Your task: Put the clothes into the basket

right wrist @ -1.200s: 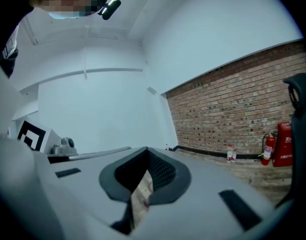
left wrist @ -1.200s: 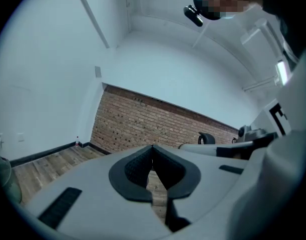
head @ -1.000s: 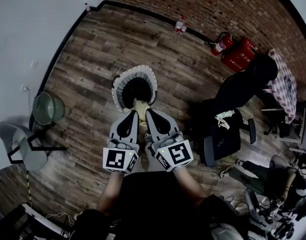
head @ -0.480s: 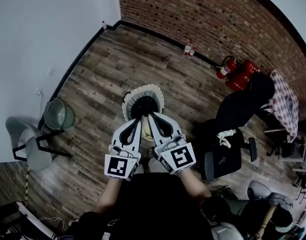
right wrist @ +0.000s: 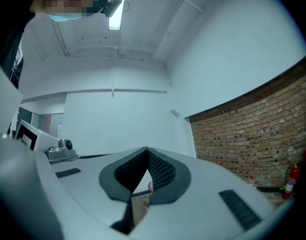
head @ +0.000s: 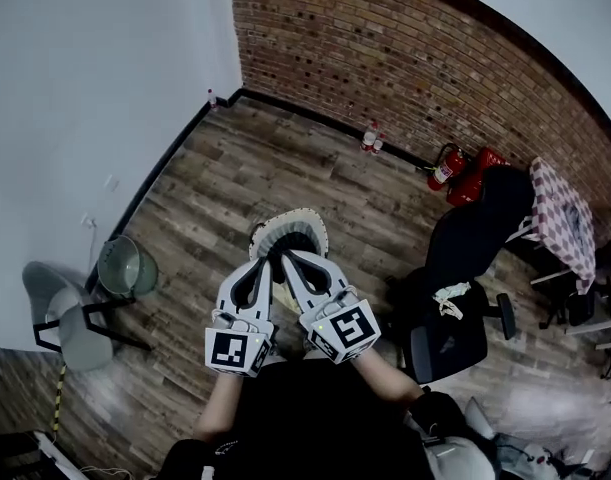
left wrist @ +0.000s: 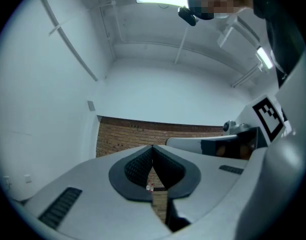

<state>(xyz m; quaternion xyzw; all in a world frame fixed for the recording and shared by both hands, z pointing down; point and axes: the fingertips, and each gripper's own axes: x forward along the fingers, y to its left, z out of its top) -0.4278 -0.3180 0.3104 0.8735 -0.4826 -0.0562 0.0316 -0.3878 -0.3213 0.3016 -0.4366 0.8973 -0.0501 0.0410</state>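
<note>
**Both tools shut and empty above the basket; open floor all round**

Left tool (head: pixel 269 261) and right tool (head: pixel 285 256) side by side in front of the person, nearly touching, tips close together. In the left gripper view, jaws closed tip to tip, nothing between the ribbed pads (left wrist: pixel 138 168), only brick wall beyond. In the right gripper view, the same: jaws closed to a point, nothing gripped.

Basket (head: pixel 305 217) on the wood floor (head: pixel 215 188), directly past the tool tips in the head view. Scalloped pale rim showing at the far side and both flanks, near edge covered by the tools. Inside dark and partly covered, contents impossible to tell.

Bare planks on every side of the basket. Toward the white wall (head: pixel 85 88): green bucket (head: pixel 125 266) and grey chair (head: pixel 67 318) along the dark skirting, well apart from the basket. Toward the right: black office chair (head: pixel 465 258), nearer, with a strip of floor between. Along the foot of the brick wall (head: pixel 385 58): small bottles (head: pixel 371 139) and a red fire extinguisher (head: pixel 443 170), well apart from the basket.
</note>
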